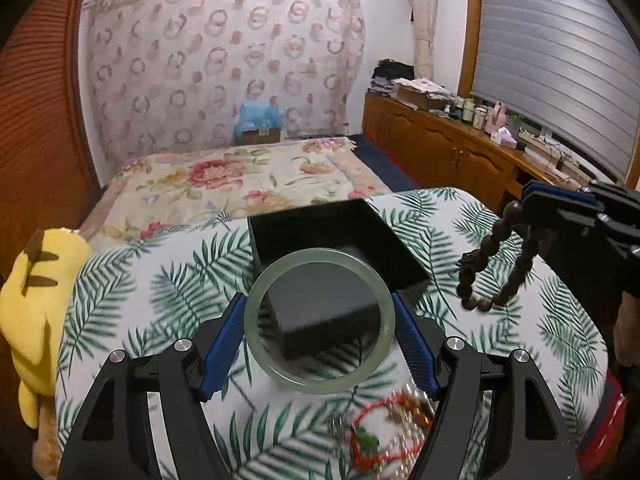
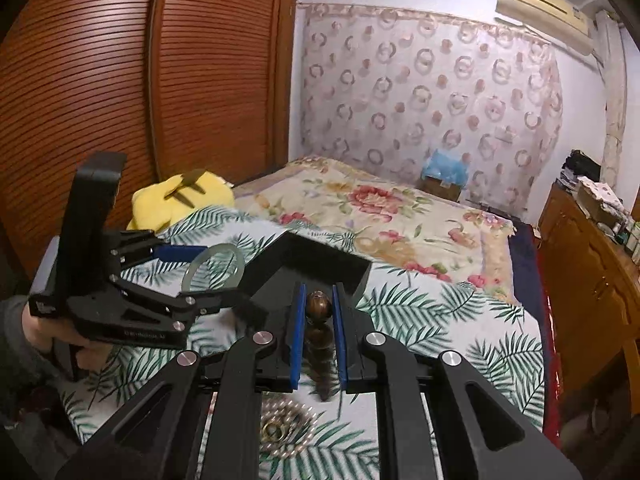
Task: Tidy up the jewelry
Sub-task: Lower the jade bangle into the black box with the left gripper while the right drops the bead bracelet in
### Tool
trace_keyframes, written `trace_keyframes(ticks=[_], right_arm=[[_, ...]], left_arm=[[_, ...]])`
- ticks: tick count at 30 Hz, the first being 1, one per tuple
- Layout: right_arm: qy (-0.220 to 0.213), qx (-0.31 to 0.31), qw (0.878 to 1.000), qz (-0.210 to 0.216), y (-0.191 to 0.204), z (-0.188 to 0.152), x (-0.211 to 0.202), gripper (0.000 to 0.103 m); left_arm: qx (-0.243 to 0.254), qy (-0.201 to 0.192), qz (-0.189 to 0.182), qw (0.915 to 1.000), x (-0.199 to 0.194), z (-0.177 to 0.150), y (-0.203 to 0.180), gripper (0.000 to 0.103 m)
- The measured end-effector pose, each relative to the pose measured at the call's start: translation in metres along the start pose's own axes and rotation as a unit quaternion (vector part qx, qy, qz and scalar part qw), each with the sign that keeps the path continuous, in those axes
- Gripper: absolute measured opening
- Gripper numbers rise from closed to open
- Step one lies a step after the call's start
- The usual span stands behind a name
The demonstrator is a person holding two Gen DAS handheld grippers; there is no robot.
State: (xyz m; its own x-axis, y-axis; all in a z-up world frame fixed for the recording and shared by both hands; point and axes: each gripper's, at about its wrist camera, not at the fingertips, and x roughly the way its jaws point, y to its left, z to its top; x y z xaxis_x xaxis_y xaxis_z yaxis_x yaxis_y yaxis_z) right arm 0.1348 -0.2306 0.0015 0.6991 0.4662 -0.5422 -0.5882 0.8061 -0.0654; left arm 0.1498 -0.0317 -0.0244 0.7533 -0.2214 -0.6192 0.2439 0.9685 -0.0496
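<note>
My left gripper (image 1: 320, 316) is shut on a pale green jade bangle (image 1: 260, 344), held flat above the leaf-print cloth, just in front of an open black box (image 1: 340, 216). My right gripper (image 2: 318, 300) is shut on a dark brown wooden bead bracelet (image 2: 318, 306), whose loop hangs down at the right of the left wrist view (image 1: 484, 264), beside the box. In the right wrist view the left gripper (image 2: 192, 268) holds the bangle (image 2: 200, 262) at the near-left corner of the box (image 2: 320, 258). A red string bracelet (image 1: 372, 428) and pale bead strands lie on the cloth below the left gripper.
A coiled pearl-like bead strand (image 2: 280, 428) lies on the cloth under the right gripper. A yellow plush toy (image 1: 36, 300) sits at the cloth's left edge. A floral bed (image 1: 240, 176) lies beyond, and a wooden cabinet (image 1: 440, 144) runs along the right.
</note>
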Motion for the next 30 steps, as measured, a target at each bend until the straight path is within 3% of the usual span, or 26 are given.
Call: trace_keyframes(ticks=[14, 17, 30], right_arm=[[0.002, 0.018, 1.0, -0.015, -0.028, 0.022, 0.03, 0.015], [0.004, 0.022, 1.0, -0.012, -0.027, 0.026, 0.037, 0.015], [0.008, 0.03, 0.999, 0.027, -0.016, 0.037, 0.071, 0.015]], left_arm=[[0.002, 0.012, 0.014, 0.9998, 0.043, 0.023, -0.005, 0.07], [0.0, 0.003, 0.016, 0.9999, 0.041, 0.023, -0.004, 0.077], [-0.033, -0.003, 0.031, 0.999, 0.01, 0.007, 0.031, 0.077]])
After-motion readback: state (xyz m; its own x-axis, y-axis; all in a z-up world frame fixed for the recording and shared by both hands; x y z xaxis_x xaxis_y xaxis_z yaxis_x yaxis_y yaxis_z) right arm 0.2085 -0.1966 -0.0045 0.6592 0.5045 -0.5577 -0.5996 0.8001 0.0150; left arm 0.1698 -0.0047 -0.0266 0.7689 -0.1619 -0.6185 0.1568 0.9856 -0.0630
